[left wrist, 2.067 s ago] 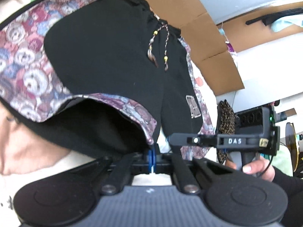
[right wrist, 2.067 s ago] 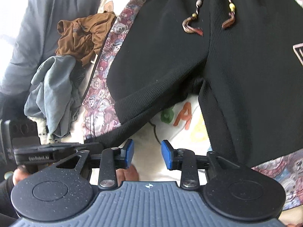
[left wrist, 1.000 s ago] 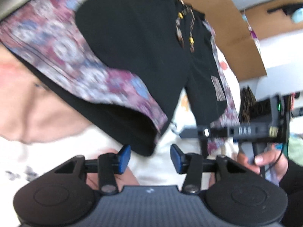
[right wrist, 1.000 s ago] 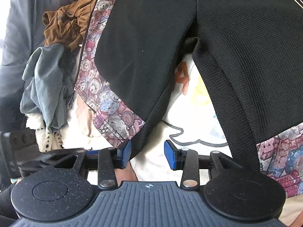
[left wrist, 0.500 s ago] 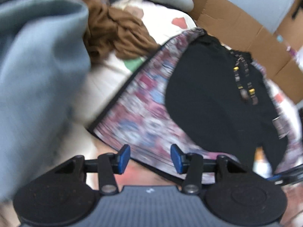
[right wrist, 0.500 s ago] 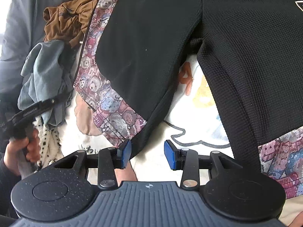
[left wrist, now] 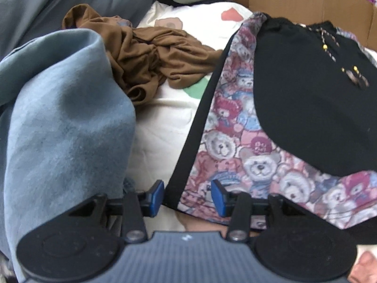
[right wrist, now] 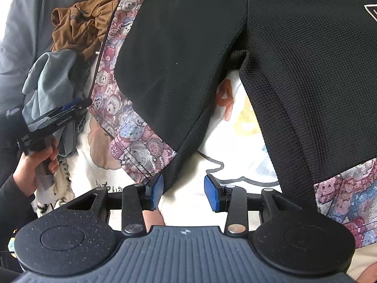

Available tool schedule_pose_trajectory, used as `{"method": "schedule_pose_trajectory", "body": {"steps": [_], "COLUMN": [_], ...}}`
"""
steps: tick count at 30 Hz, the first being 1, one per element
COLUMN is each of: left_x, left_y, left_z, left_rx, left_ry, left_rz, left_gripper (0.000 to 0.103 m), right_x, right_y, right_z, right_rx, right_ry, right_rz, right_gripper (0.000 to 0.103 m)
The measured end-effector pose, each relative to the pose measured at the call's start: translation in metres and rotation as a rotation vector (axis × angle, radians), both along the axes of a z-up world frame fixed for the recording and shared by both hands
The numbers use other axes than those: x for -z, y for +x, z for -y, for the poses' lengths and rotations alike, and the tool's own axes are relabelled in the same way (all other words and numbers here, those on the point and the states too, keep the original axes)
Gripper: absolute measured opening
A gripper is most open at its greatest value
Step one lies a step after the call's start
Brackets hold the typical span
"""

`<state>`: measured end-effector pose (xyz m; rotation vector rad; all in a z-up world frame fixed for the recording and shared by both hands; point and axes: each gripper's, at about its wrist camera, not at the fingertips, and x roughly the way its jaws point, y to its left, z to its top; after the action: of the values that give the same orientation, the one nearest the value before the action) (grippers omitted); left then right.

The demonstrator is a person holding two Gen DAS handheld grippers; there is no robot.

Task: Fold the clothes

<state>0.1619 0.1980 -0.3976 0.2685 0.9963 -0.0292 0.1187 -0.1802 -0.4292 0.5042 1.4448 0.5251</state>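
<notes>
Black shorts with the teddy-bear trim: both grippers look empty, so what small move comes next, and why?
Probably ease the left gripper forward and close on the black-edged side seam of the shorts. Its open jaws straddle that edge without pinching it, and the right gripper hangs open at the hem of one leg, over the printed sheet. The shorts lie flat and unfolded, so a fold needs a grip first.

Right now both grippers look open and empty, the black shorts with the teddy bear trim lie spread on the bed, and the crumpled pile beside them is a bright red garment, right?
Not quite: the crumpled garment is brown, not red, as the left wrist view shows. The rest holds: the left gripper and right gripper stand open and empty, and the black shorts lie spread.
</notes>
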Motion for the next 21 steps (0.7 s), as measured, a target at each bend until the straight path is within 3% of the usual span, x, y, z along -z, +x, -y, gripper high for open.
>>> {"method": "schedule_pose_trajectory", "body": {"steps": [10, 16, 21], "left_x": [0.022, 0.023, 0.007], "left_y": [-0.002, -0.003, -0.006], "left_z": [-0.006, -0.004, -0.011], "left_rx": [0.003, 0.045, 0.035], "left_ry": [-0.014, 0.015, -0.004], "left_rz": [-0.017, -0.013, -0.011], "left_gripper": [0.033, 0.009, 0.007], "right_x": [0.002, 0.003, 0.001], "right_y": [0.0, 0.0, -0.001], "right_z": [0.001, 0.002, 0.003], "right_rx": [0.004, 0.004, -0.019], "right_ry": [0.002, 0.003, -0.017], "right_rz": [-0.002, -0.005, -0.002], "right_gripper": [0.045, 0.045, 0.045]}}
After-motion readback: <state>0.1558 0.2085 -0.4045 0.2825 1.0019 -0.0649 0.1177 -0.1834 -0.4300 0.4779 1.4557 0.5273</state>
